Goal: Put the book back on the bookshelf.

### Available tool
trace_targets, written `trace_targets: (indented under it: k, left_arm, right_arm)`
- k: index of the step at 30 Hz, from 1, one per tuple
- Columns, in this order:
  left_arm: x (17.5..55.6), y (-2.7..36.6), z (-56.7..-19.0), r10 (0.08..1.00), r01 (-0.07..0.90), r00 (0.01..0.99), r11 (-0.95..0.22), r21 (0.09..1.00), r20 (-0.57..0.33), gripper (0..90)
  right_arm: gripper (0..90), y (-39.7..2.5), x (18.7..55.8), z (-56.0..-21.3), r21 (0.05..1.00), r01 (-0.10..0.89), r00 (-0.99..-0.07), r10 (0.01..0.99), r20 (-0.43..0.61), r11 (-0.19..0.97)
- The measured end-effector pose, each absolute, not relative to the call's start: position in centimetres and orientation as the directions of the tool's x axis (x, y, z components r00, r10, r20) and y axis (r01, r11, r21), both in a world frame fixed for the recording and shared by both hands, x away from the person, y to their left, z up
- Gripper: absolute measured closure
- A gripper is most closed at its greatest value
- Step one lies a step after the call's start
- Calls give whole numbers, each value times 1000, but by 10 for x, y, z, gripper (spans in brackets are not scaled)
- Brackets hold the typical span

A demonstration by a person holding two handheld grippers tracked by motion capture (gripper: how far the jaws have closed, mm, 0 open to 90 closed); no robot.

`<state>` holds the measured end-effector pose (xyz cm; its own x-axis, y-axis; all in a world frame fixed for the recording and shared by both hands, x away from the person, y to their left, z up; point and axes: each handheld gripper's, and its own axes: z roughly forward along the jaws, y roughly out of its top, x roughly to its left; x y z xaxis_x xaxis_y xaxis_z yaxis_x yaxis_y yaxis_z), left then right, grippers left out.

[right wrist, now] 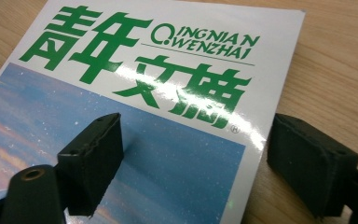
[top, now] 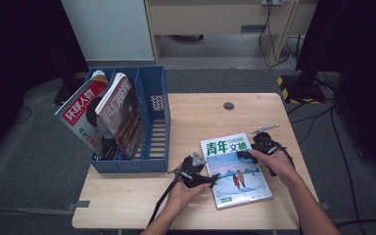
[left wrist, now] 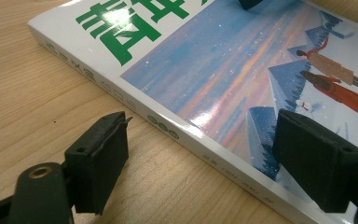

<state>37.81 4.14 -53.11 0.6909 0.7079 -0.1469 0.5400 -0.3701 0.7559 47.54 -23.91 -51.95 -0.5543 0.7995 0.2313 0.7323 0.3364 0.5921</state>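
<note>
Best to close squarely on the magazine [top: 235, 170] lying flat near the table's [top: 127, 205] front right corner — left gripper [top: 206, 180] straddles its spine edge, right gripper [top: 245, 154] its opposite edge, both with jaws apart — so it lifts level.

Between the black jaws of the right gripper [right wrist: 191, 163], the magazine [right wrist: 168, 140] shows a white cover with green lettering above a speckled blue sky. Ahead of the left gripper [left wrist: 200, 163], that sky fades to orange and pink over blue peaks, with figures in beige and red. The table [left wrist: 23, 107] is pale wood grain.
</note>
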Motion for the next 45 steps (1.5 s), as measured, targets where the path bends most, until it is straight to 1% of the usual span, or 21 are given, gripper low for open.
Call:
trace_targets:
  k: [2, 8, 13, 14, 15, 16, 21, 25, 26, 27, 29, 31, 32, 34, 37, 40, 43, 45]
  left_arm:
    - [378, 41, -531, 709, 540, 690, -368, 757, -147, 176]
    - [378, 42, -532, 708, 543, 690, -365, 756, -153, 177]
    - [379, 42, -532, 705, 549, 691, -363, 753, -163, 177]
    - [379, 42, -532, 703, 548, 692, -364, 753, -164, 177]
    - [379, 42, -532, 703, 548, 692, -364, 753, -164, 177]
    - [379, 42, -532, 703, 546, 693, -366, 754, -162, 177]
    - [378, 42, -532, 700, 541, 697, -372, 754, -155, 176]
    - [378, 41, -531, 701, 539, 697, -375, 754, -150, 173]
    - [378, 41, -532, 702, 540, 695, -371, 756, -152, 174]
    - [378, 41, -532, 703, 540, 695, -370, 756, -152, 174]
    - [378, 41, -532, 703, 540, 694, -370, 756, -152, 174]
    - [378, 41, -532, 703, 540, 694, -370, 756, -152, 174]
    - [378, 41, -532, 703, 540, 695, -370, 756, -152, 174]
    - [378, 41, -532, 703, 540, 695, -370, 756, -152, 174]
    - [378, 41, -532, 702, 539, 695, -370, 757, -152, 173]
    - [378, 41, -532, 701, 539, 697, -369, 757, -154, 172]
    - [378, 41, -532, 700, 539, 697, -370, 757, -154, 172]
    - [378, 41, -532, 700, 539, 697, -370, 757, -154, 172]
  right_arm:
    - [146, -238, 475, -520, 589, 738, -550, 799, 243, 329]
    - [149, -239, 475, -519, 585, 744, -547, 796, 258, 322]
    - [224, -243, 472, -518, 586, 746, -543, 800, 257, 317]
    - [259, -244, 470, -518, 588, 744, -543, 799, 257, 316]
    - [259, -244, 470, -518, 588, 744, -543, 799, 257, 316]
    - [295, -243, 468, -516, 592, 738, -548, 798, 248, 323]
    - [337, -241, 464, -511, 592, 736, -559, 789, 257, 328]
    - [382, -241, 460, -501, 621, 714, -580, 770, 267, 323]
    - [418, -242, 460, -498, 625, 715, -585, 757, 292, 312]
    - [422, -243, 458, -494, 630, 714, -597, 735, 321, 305]
    - [442, -239, 455, -488, 647, 685, -635, 710, 305, 335]
    - [446, -234, 453, -485, 627, 687, -650, 696, 304, 367]
    - [451, -227, 451, -488, 602, 677, -684, 665, 300, 424]
    - [433, -220, 450, -492, 588, 670, -691, 669, 274, 452]
    - [432, -219, 453, -494, 572, 677, -685, 682, 258, 463]
    - [455, -222, 458, -492, 559, 696, -673, 682, 286, 452]
    - [460, -222, 463, -491, 556, 696, -677, 672, 299, 454]
    - [457, -220, 469, -489, 571, 693, -679, 666, 309, 441]
